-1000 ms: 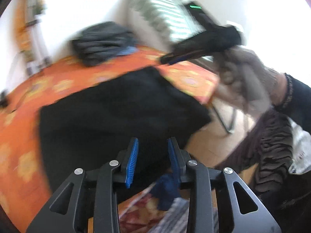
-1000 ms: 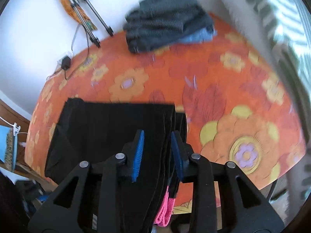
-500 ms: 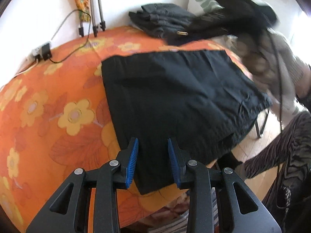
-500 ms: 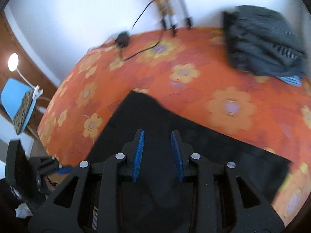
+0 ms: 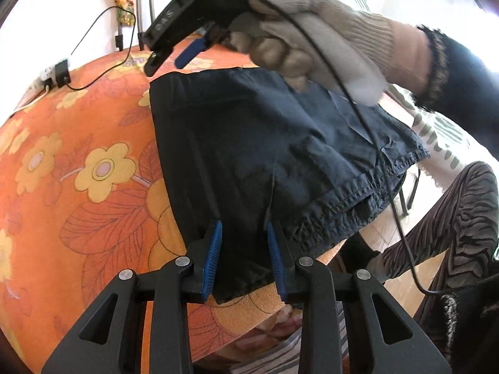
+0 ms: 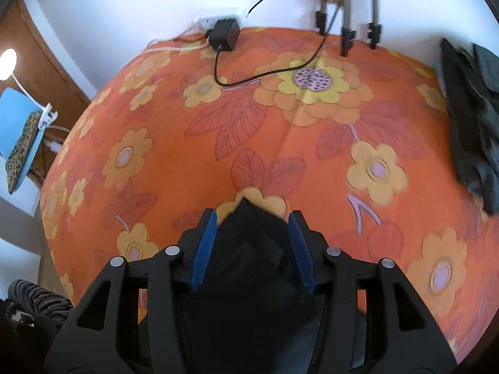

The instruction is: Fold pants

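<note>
Now the dark folded pants (image 5: 265, 143) are seen lying flat on the orange flowered tabletop (image 5: 78, 171), their long axis running from the near edge toward the wall, the gathered waistband hanging over the right-hand edge. At the near corner of the cloth the left claw (image 5: 244, 258) is held with its blue pads apart, nothing pinched between them. Only in the left wrist view is the gloved right hand (image 5: 308, 40) shown, above the far end of the pants. In the right wrist view the right claw (image 6: 252, 243) is seen with jaws that have just been opening, a far corner of the pants lying loose between them. Bare cloth-covered room lies beyond, up to a power adapter (image 6: 224, 34) and tripod legs (image 6: 346, 28); a folded grey pile (image 6: 474, 118) sits at the right.
</note>
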`<state>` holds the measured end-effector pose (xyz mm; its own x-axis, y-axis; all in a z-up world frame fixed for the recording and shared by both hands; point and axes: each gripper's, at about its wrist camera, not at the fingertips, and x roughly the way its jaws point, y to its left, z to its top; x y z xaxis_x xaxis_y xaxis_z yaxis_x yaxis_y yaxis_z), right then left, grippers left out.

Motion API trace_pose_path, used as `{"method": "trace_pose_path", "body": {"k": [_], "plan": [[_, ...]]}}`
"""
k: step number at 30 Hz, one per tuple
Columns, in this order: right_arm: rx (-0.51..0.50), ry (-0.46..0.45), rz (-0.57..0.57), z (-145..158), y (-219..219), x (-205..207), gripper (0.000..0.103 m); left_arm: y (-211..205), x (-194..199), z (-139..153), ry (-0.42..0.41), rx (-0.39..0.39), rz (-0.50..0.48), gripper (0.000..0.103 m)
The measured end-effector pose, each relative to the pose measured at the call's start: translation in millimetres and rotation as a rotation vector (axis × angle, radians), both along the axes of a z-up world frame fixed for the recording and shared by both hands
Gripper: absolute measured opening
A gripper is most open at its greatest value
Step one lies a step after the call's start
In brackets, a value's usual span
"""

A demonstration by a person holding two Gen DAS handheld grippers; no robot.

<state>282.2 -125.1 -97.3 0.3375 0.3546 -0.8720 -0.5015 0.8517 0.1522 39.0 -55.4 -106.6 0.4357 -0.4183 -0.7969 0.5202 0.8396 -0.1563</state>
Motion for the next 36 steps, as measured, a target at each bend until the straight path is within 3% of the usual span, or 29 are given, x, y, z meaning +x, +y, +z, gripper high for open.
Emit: {"method": "trace_pose_path", "body": {"k": [4,8,12,14,17,19,20,21,23,25,27,30,32,36], "plan": [[-0.049,0.050,0.082,-12,21,8,0.048,1,1,0,0.003,-0.012,-0.002,0.027],[-0.154,0.002,0.134,-19,35,-4,0.007,4,1,0,0.005,-0.024,-0.004,0.027],[-0.161,-0.089,0.107,-6,30,-6,0.000,6,0,-1,-0.002,-0.028,-0.004,0.027],[-0.186,-0.140,0.028,-4,24,6,0.000,5,-1,-1,-0.005,-0.020,-0.007,0.027],[-0.084,-0.062,-0.002,-2,12,23,0.000,8,-3,0,0.002,-0.031,0.000,0.027],[-0.064,-0.058,0.015,4,11,22,0.000,11,-2,4,0.006,-0.042,0.010,0.027],[-0.048,-0.036,0.030,6,10,21,0.004,13,-3,6,0.001,-0.049,0.020,0.027],[-0.039,-0.005,0.045,7,9,20,0.026,16,-3,9,-0.009,-0.053,0.035,0.027],[-0.044,0.027,0.060,5,10,17,0.056,22,-3,18,-0.035,-0.066,0.066,0.031],[-0.071,0.007,0.074,4,12,14,0.056,29,-1,23,-0.052,-0.070,0.094,0.031],[-0.070,0.021,0.093,-1,16,13,0.046,35,1,23,-0.042,-0.081,0.115,0.031],[-0.127,0.032,0.105,-15,25,10,0.041,40,4,19,-0.003,-0.092,0.137,0.031],[-0.156,0.048,0.138,-23,32,3,0.021,42,4,16,0.016,-0.098,0.138,0.031],[-0.204,-0.057,0.177,-10,38,-16,0.006,33,4,9,0.056,-0.101,0.100,0.031]]}}
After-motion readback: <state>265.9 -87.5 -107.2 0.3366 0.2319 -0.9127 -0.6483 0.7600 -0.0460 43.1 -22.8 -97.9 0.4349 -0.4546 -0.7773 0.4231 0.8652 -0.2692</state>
